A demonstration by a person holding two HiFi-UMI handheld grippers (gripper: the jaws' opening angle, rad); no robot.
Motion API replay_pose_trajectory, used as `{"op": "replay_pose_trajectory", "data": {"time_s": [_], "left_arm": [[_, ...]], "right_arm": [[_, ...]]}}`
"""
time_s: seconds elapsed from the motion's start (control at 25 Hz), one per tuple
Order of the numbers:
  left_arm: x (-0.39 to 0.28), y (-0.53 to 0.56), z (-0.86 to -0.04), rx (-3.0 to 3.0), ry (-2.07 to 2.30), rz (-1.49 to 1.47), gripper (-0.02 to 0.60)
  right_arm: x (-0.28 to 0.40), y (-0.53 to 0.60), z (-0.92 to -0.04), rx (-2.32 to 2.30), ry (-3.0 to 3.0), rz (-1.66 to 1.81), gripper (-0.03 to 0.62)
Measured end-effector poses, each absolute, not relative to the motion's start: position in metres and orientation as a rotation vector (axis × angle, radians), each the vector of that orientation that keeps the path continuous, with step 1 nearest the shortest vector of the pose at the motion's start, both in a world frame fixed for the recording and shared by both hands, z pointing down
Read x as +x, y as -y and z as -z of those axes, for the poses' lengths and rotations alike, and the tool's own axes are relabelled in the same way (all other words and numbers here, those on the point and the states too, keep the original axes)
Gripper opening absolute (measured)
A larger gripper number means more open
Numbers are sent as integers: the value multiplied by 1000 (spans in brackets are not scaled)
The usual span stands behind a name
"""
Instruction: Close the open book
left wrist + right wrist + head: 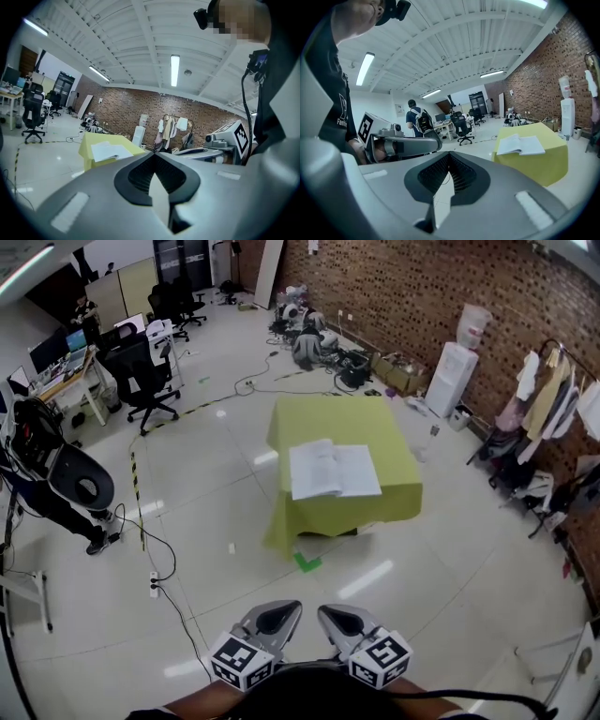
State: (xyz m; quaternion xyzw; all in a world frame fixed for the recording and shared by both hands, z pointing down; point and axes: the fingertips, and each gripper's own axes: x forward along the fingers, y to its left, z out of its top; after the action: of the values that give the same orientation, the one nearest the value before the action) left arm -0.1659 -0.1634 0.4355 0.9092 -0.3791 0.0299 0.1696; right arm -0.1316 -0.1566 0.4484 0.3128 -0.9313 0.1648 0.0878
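open book (334, 471) flat, long axis crosswise

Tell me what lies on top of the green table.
An open book lies on its green cloth. The cloth hangs down, hiding the tabletop and whatever is beneath.

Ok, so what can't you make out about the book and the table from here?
Book print: too small to read in all three views.
Book cover: face down under its open pages, so hidden in every view.
Legs of the green-clothed table: hidden by the drape in the head view, and cut off by each claw's own body in both gripper views.
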Motion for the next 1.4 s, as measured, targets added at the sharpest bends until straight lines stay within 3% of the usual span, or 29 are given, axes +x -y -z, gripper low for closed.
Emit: {"op": "replay_pose_trajectory", "data": {"time_s": [1.0, 1.4], "left_arm": [[20, 307, -430, 2526, 1260, -150, 8], [52, 331, -433, 2526, 1277, -159, 8]], "right_arm": [[57, 307, -440, 801, 2885, -552, 8], [85, 328, -448, 766, 2890, -558, 8]]}}
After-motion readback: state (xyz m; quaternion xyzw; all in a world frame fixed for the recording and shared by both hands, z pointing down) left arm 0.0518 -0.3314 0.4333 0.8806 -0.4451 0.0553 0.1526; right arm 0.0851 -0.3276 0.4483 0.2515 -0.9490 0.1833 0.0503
